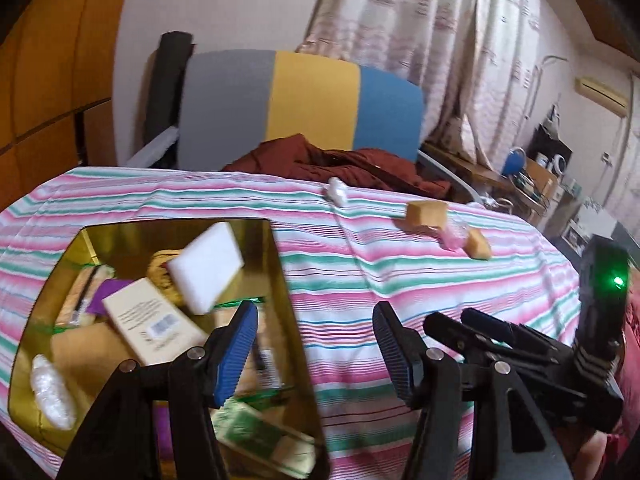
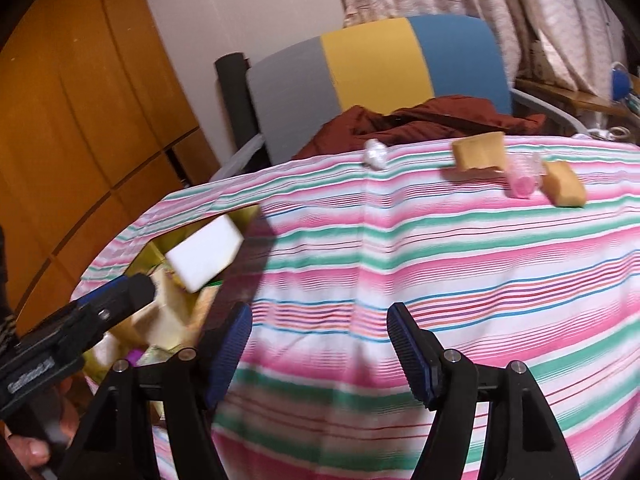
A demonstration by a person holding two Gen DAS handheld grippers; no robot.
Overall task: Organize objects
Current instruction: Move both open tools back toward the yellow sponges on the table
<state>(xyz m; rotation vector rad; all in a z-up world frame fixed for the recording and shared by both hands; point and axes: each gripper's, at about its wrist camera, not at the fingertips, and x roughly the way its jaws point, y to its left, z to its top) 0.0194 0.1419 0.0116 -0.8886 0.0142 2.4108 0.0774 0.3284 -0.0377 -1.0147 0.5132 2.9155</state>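
While you are holding both tools low over the pink, green and white striped cloth [image 2: 460,280], your left gripper [image 1: 316,344] is standing partly open with its blue ribbed pads [image 1: 234,356] apart and nothing between them. Your right gripper [image 2: 320,344] is standing about as wide, and it is gripping nothing either; only bare cloth is showing in its gap. Seen from the left wrist, the right tool is lying just to the right of the left one.

Just beyond the left pad, on the near left, the shiny gold rectangular tin [image 1: 276,264] is sitting on the cloth, filled with small items. A white rectangular sponge block [image 1: 206,268] is lying tilted on top of the pile, a cream barcoded carton [image 1: 154,320] is lying beside it, and a white wrapped packet [image 1: 52,392] is resting in the tin's near left corner.

Farther off on the right, a large tan sponge block [image 1: 426,214], a small pink plastic cup [image 1: 454,238] and a smaller tan sponge block [image 1: 478,244] are lying close together. A white crumpled wrapper [image 1: 338,192] is lying at the far edge. Behind it, a dark red garment [image 1: 344,164] is lying in front of a grey, yellow and blue panel [image 1: 304,100].
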